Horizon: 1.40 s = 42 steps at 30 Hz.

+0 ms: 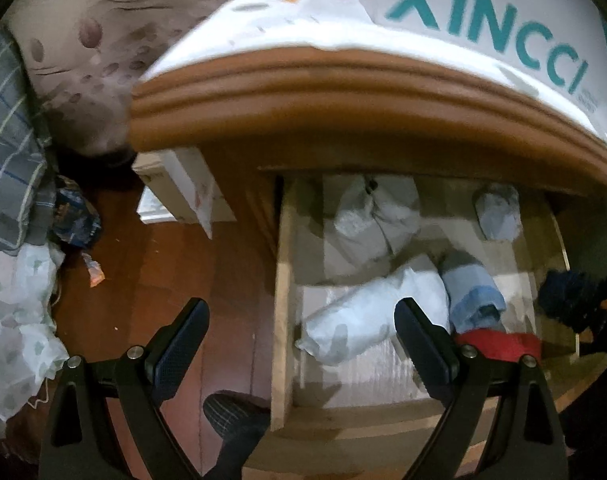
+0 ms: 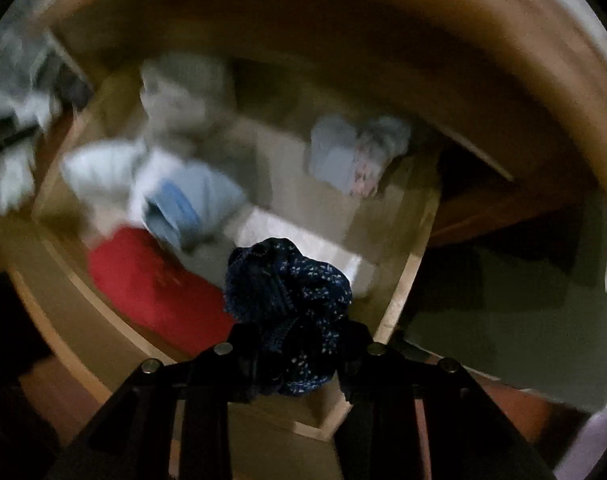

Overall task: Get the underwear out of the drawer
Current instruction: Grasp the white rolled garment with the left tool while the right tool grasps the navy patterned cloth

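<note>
My right claw (image 2: 295,360) was clamped on a bunched piece of dark navy underwear with small white speckles (image 2: 291,300); the fabric bulged up from between the two black fingers. The bundle hung above the near right corner of the open pale wooden drawer (image 2: 399,300), clear of the drawer floor. The right wrist view was heavily blurred.

My left claw (image 1: 303,344) stood with its black fingers wide apart and nothing between them. It hovered over the left side wall of the drawer, one finger above the reddish-brown wooden floor (image 1: 175,272), the other above the drawer interior.

Inside the drawer, nearest the front, lay a folded red garment (image 2: 155,284). Just behind it lay a rolled light blue garment (image 1: 475,300), touching a rolled white bundle (image 1: 367,316). Farther back sat a pale grey-white bundle (image 1: 371,216) and, well apart to the right, a small light blue bundle (image 1: 499,212).

Above the drawer ran the brown moulded edge of the cabinet surface (image 1: 343,92). On it rested a white box with teal lettering (image 1: 483,12).
</note>
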Each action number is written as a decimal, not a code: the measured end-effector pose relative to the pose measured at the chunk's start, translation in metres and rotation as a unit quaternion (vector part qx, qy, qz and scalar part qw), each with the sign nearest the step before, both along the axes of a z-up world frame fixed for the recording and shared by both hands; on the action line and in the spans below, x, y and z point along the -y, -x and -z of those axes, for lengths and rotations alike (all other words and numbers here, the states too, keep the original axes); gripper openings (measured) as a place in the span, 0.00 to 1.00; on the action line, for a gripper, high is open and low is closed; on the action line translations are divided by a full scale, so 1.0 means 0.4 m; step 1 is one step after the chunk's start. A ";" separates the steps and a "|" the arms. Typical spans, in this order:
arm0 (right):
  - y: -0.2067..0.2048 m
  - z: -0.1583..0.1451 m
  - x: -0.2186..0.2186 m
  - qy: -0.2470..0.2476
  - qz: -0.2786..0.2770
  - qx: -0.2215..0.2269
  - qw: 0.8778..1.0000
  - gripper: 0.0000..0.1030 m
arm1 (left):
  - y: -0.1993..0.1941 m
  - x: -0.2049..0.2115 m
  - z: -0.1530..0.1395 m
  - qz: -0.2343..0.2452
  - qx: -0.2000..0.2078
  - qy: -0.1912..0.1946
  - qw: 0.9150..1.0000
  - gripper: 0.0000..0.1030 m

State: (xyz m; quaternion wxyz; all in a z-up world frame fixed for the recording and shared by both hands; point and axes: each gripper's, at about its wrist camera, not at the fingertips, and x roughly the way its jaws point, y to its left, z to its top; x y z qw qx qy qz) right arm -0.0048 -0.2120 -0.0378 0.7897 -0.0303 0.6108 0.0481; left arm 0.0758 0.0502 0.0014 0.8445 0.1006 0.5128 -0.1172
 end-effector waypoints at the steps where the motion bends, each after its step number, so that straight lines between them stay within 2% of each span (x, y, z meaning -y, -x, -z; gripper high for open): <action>1: 0.007 -0.011 -0.005 -0.018 0.011 0.013 1.000 0.27 | 0.003 0.005 0.008 0.007 -0.006 -0.002 1.000 0.90; 4: 0.022 -0.039 0.019 -0.075 0.043 0.057 0.995 0.27 | 0.012 0.025 0.028 0.028 -0.017 -0.017 0.999 0.95; 6: 0.021 -0.022 0.044 -0.111 0.066 0.071 0.989 0.27 | 0.020 0.049 0.045 0.056 -0.030 -0.025 0.998 0.95; 11: 0.018 -0.016 0.079 -0.153 0.100 0.085 0.979 0.27 | 0.022 0.098 0.077 0.100 -0.062 -0.022 0.993 0.95; 16: 0.030 -0.054 0.102 -0.141 0.109 0.121 0.977 0.27 | -0.011 0.134 0.120 0.116 -0.090 -0.039 0.988 0.95; 20: 0.026 -0.046 0.109 -0.154 0.117 0.119 0.974 0.27 | -0.035 0.148 0.158 0.127 -0.115 -0.056 0.984 0.95; 24: 0.023 -0.050 0.106 -0.158 0.114 0.123 0.973 0.27 | -0.048 0.163 0.182 0.148 -0.122 -0.081 0.978 0.93; 28: 0.021 -0.048 0.101 -0.154 0.111 0.124 0.974 0.27 | -0.066 0.162 0.199 0.156 -0.139 -0.083 0.974 0.92; 30: 0.020 -0.045 0.101 -0.153 0.113 0.121 0.974 0.27 | -0.070 0.164 0.213 0.164 -0.143 -0.096 0.971 0.91; 33: 0.019 -0.044 0.099 -0.154 0.113 0.121 0.974 0.27 | -0.078 0.160 0.227 0.162 -0.165 -0.096 0.968 0.87; 35: 0.017 -0.043 0.094 -0.151 0.111 0.121 0.975 0.27 | -0.079 0.165 0.226 0.170 -0.164 -0.099 0.967 0.85; 39: 0.014 -0.038 0.092 -0.154 0.108 0.118 0.975 0.27 | -0.076 0.180 0.257 0.178 -0.189 -0.118 0.958 0.59; 42: 0.016 -0.033 0.090 -0.151 0.105 0.113 0.976 0.27 | -0.074 0.178 0.260 0.175 -0.192 -0.118 0.958 0.53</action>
